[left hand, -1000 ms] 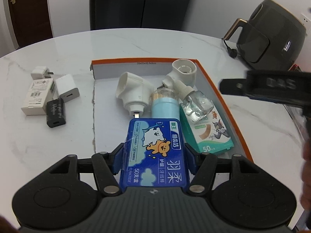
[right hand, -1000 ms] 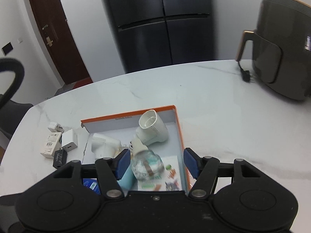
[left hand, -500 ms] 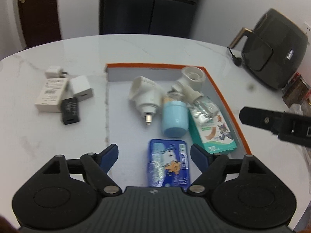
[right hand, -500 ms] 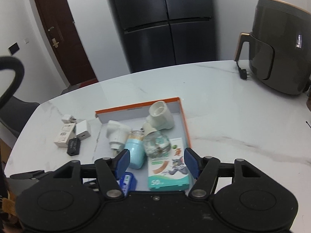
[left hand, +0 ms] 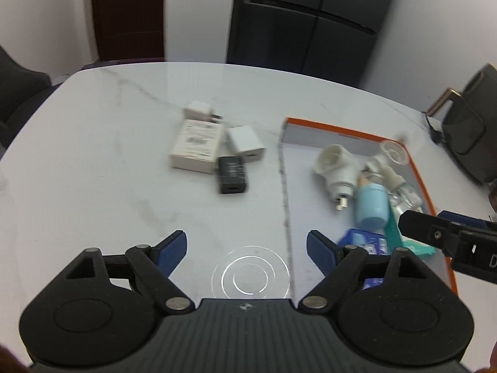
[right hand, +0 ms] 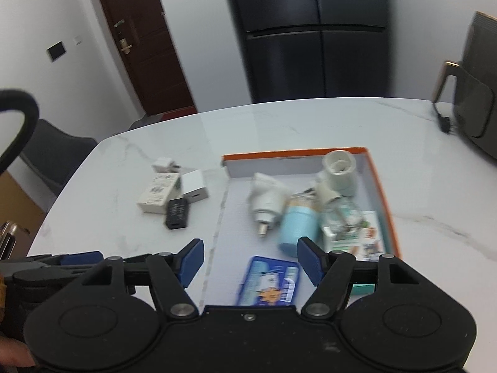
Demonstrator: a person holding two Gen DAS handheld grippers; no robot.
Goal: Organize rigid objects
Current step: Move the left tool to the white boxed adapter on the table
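Chargers, loose, four pieces on the marble table [left hand: 93, 143], outside the orange-rimmed box [left hand: 416, 168]: black charger [left hand: 233, 178], white cube charger [left hand: 247, 147], white labelled box [left hand: 197, 144], small white plug [left hand: 200, 110]. They lie ahead and slightly left of the left gripper [left hand: 247, 248], which is nearer than the right gripper [right hand: 250, 259]. The black charger's long axis runs roughly away from the camera, in line with the left fingers. Both grippers spread wide, holding nothing.

Box contents: blue floss-pick tin [right hand: 270, 281], light-blue cylinder [right hand: 296, 228], white adapter [right hand: 267, 200], clear refill bottle [right hand: 341, 209], plaster pack [right hand: 366, 237].

Change: a second ago the left gripper pinched the blue tin; now it lies in the box and the gripper has swung left.
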